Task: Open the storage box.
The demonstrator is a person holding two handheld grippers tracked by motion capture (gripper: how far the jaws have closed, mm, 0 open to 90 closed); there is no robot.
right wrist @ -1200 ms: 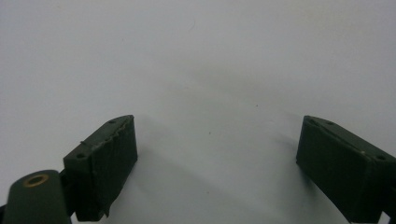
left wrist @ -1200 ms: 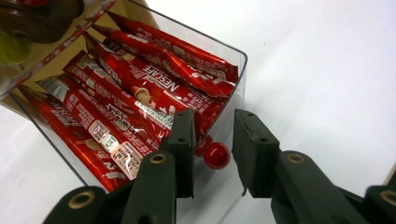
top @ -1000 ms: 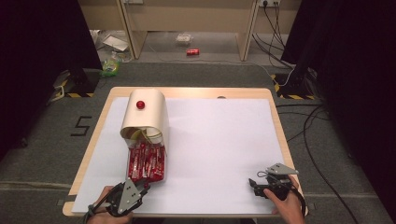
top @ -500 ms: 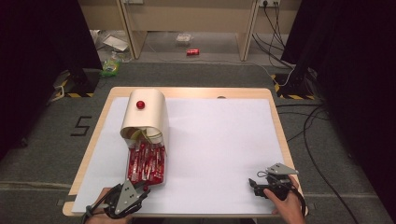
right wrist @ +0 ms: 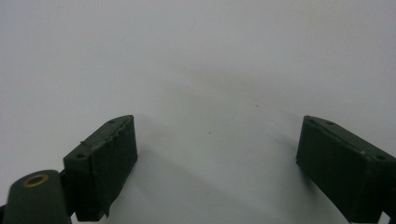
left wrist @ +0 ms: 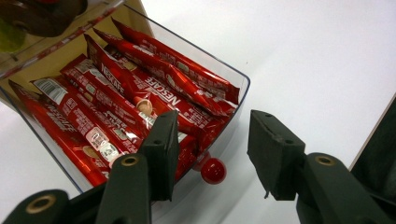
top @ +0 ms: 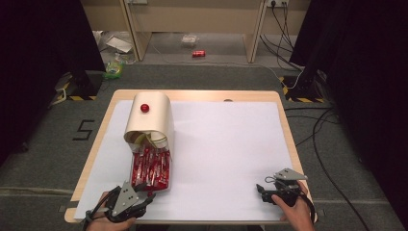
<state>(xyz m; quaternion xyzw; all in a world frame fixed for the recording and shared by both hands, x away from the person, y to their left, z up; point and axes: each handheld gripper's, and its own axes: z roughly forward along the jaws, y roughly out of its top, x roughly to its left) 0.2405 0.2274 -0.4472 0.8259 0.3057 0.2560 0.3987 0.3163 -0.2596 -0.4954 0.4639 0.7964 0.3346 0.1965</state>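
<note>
Lower left of the high view: left gripper [top: 144,196] jaws apart, at the clear plastic drawer's [left wrist: 236,100] small red knob [left wrist: 213,170] (red sachets [left wrist: 140,93] inside); right gripper [top: 262,191] jaws apart over white tabletop [top: 226,144].

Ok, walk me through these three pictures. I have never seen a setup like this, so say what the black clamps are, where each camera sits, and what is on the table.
A person holds a two-jaw hand tool in each hand: the left gripper and the right gripper. One camera looks down from above the table. The other two ride on the grippers and look along their black jaws. On the white sheet stands a cream dispenser with a clear drawer pulled out, full of red coffee sachets. The left gripper's open jaws are close to the drawer's red knob. The right gripper is open over bare sheet. Nothing is held.
</note>
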